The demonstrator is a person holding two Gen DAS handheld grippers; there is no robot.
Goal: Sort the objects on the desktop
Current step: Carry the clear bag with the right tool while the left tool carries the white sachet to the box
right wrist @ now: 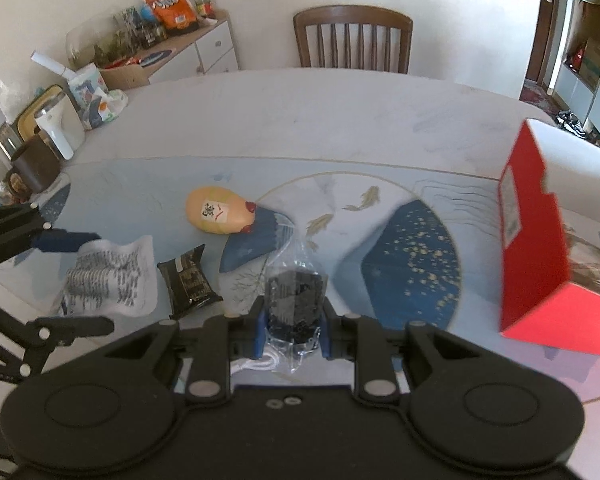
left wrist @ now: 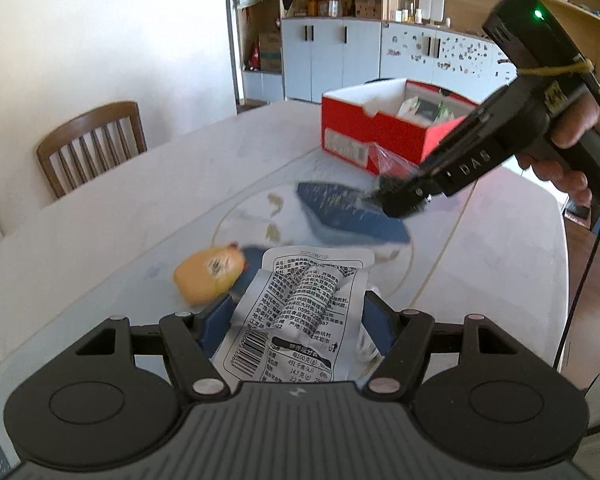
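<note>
In the left wrist view my left gripper is shut on a silver snack packet with black print, its blue pads pressing on both sides. The packet hangs above the table. My right gripper is shut on a clear bag of dark contents. That gripper also shows in the left wrist view, in front of the open red box, with a hand on its handle. The right wrist view has the left gripper and its silver packet at the far left. A yellow toy head and a small black packet lie on the table.
The red box stands at the right and holds several packets. A wooden chair stands at the table's far side. A sideboard crowded with jars, bags and appliances runs along the left. White cabinets stand behind the table.
</note>
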